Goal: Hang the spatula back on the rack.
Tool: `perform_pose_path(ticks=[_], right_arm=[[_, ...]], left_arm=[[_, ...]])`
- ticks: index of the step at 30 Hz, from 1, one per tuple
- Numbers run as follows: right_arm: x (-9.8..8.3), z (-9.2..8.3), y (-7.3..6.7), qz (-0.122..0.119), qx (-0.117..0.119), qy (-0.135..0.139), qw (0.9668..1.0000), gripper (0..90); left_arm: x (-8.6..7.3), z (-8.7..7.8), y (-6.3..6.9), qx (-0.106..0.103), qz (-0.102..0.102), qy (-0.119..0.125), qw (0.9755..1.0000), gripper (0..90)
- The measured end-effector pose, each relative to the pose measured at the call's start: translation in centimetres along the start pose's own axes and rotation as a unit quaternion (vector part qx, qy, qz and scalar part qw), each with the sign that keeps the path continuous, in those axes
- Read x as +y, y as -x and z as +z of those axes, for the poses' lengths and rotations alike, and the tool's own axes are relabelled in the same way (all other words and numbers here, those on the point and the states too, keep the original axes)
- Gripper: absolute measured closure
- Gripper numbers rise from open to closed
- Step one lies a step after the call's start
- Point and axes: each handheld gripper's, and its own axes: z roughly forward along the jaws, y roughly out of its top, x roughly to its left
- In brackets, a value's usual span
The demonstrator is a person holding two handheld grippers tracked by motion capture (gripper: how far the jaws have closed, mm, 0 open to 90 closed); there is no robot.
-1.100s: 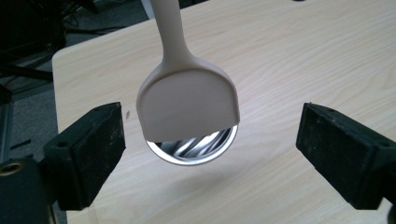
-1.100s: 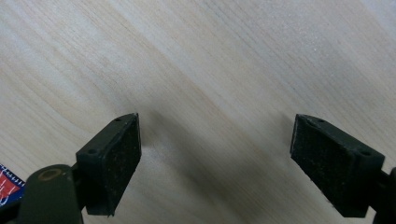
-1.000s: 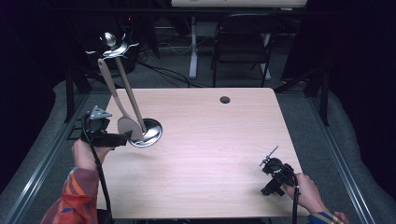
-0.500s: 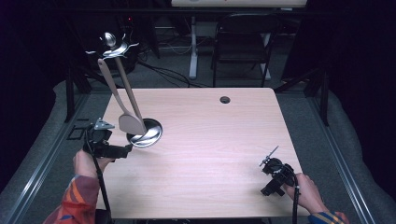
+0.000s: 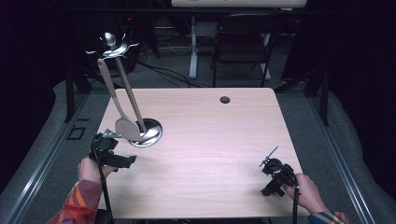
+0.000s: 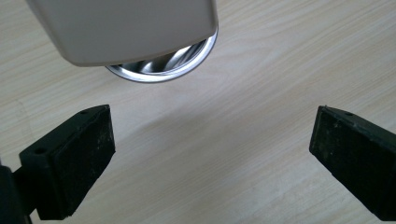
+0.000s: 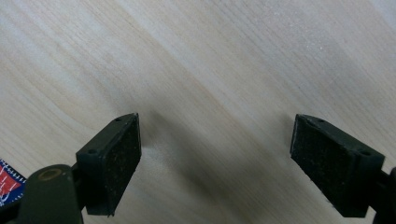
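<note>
the table (image 5: 205, 154) bears a metal stand (image 5: 148, 132) near its left edge, and a pale spatula (image 5: 126, 127) hangs from its top, blade just above its round base. the left gripper (image 5: 127, 161) sits just in front of that base, jaws wide apart around nothing after opening. the right gripper (image 5: 270, 164) rests well to the right of the stand, jaws also spread and empty.

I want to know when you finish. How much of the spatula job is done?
Done: the spatula hangs on the rack. In hand: nothing; the left gripper, open, sits just below it. Right gripper rests open. Nothing more to hang is on the table.
</note>
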Motion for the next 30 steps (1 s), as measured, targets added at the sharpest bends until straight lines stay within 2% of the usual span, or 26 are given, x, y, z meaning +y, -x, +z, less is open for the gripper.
perform_pose_path(ticks=[3,8,9,10,11,12,15,16,18,19,20,21,23,30], right_arm=[[0.0,-0.1,0.0,-0.004,0.001,-0.003,1.0000,16.0],[0.0,-0.1,0.0,-0.006,0.000,-0.004,1.0000,16.0],[0.1,-0.3,0.1,-0.011,-0.001,-0.011,0.9999,16.0],[0.0,-0.1,0.0,-0.006,0.000,-0.005,1.0000,16.0],[0.0,-0.1,0.0,-0.006,0.000,-0.005,1.0000,16.0],[0.0,-0.2,-0.1,-0.009,-0.002,-0.009,0.9999,16.0],[0.1,-0.2,0.0,-0.018,-0.002,-0.017,0.9997,16.0],[0.1,-0.2,-0.1,-0.013,-0.002,-0.013,0.9998,16.0],[0.1,-0.2,-0.1,-0.012,-0.001,-0.014,0.9998,16.0],[0.1,-0.2,-0.1,-0.012,-0.001,-0.014,0.9998,16.0],[0.1,-0.3,0.0,-0.019,-0.004,-0.020,0.9996,16.0],[0.1,-0.3,0.0,-0.021,-0.007,-0.020,0.9996,16.0],[0.1,-0.3,-0.1,-0.021,-0.005,-0.018,0.9996,16.0],[0.2,-0.2,-0.1,-0.016,-0.003,-0.015,0.9998,16.0]], left_arm=[[-0.3,0.2,0.2,0.009,0.004,0.007,0.9999,0.1],[-0.9,0.6,0.3,0.005,0.005,0.005,1.0000,0.0],[-1.0,0.9,0.3,0.003,0.006,0.000,1.0000,0.0],[-1.2,1.3,0.4,0.004,0.010,-0.013,0.9999,0.0],[-1.2,1.3,0.4,0.004,0.010,-0.013,0.9999,0.0],[-1.3,1.9,0.4,0.000,0.015,-0.027,0.9995,0.0],[-1.3,2.9,0.6,-0.014,0.021,-0.047,0.9986,0.0],[-1.3,3.2,0.6,-0.017,0.024,-0.054,0.9981,0.0],[-1.4,3.8,0.6,-0.027,0.031,-0.076,0.9962,0.0],[-1.4,3.8,0.6,-0.027,0.031,-0.076,0.9962,0.0],[-1.5,4.4,0.7,-0.035,0.037,-0.100,0.9937,0.0],[-1.5,4.4,0.7,-0.035,0.037,-0.100,0.9937,0.0],[-1.7,5.0,0.6,-0.039,0.040,-0.122,0.9910,0.0],[-1.7,5.1,0.5,-0.047,0.041,-0.121,0.9907,0.0]])
